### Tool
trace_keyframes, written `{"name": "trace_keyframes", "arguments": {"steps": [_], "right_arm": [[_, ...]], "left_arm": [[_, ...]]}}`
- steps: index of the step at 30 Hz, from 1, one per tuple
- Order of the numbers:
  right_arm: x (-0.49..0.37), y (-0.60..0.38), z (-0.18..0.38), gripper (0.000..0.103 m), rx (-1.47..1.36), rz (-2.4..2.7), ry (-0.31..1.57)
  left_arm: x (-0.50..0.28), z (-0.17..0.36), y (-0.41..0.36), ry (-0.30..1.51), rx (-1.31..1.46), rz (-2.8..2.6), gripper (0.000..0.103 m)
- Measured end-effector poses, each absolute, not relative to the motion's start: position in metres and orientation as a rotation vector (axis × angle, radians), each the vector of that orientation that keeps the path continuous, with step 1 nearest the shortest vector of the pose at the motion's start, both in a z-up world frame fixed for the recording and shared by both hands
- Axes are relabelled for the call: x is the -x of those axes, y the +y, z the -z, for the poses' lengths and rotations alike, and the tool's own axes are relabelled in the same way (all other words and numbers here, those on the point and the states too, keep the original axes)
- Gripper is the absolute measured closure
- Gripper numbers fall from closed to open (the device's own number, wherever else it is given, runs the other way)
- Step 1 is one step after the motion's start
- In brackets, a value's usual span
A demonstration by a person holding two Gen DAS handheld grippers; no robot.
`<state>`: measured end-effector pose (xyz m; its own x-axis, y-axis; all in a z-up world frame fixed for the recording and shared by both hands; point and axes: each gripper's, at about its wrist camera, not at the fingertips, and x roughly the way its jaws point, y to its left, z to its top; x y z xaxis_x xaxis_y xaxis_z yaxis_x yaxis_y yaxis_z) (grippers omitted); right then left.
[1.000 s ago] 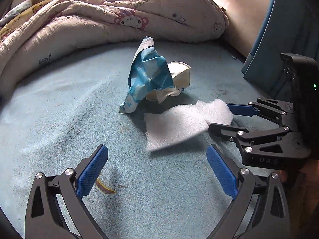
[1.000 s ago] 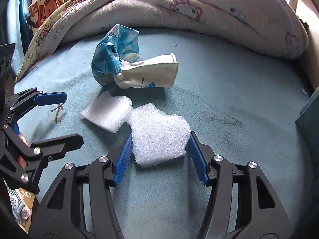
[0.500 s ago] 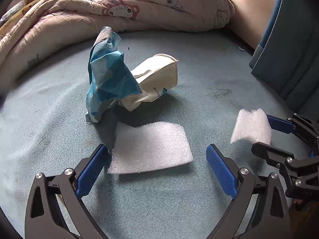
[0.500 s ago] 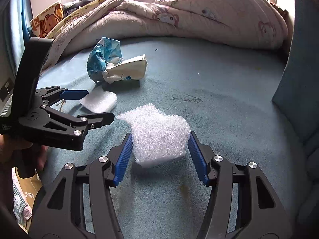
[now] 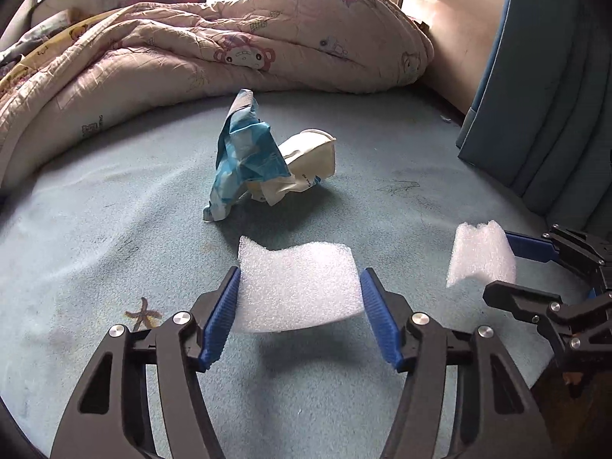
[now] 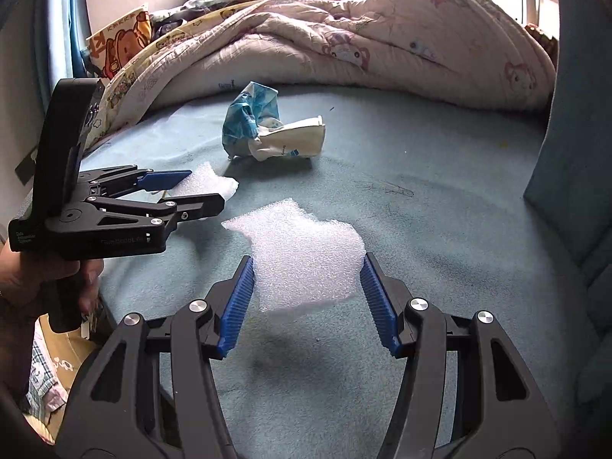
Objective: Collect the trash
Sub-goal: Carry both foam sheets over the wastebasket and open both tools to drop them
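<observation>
My left gripper point(image 5: 300, 294) is shut on a white foam sheet point(image 5: 298, 287) and holds it just above the blue-grey bed sheet point(image 5: 114, 210). My right gripper point(image 6: 306, 290) is shut on a second white foam piece point(image 6: 306, 260), also lifted off the bed. Each gripper shows in the other's view: the right one point(image 5: 497, 264) with its foam point(image 5: 480, 258), the left one point(image 6: 195, 191) with its foam point(image 6: 206, 183). A crumpled blue wrapper point(image 5: 241, 160) and a squashed white paper cup point(image 5: 310, 164) lie together mid-bed, beyond both grippers.
A bunched pink cartoon quilt point(image 5: 229, 46) runs along the far side of the bed. A blue padded panel point(image 5: 543, 114) stands on the right. A small brown string scrap point(image 5: 143, 311) lies on the sheet near my left gripper. Patterned cloth point(image 6: 42, 375) is below the bed's left edge.
My left gripper closed on the foam sheet that lay on the bed and raised it. My right gripper stayed shut on its foam and lifted back a little.
</observation>
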<state>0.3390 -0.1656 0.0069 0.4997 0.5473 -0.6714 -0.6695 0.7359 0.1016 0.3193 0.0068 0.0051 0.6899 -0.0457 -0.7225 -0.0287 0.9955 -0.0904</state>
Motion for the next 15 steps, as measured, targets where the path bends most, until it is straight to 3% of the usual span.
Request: {"name": "trace_keyframes", "arguments": {"steps": [15], "right_arm": [[-0.208,-0.166,-0.019,0.05,0.21,-0.832,0.683]], "left_arm": [[-0.172,-0.028,0.005,0.751,0.098,0.069,0.042]]}}
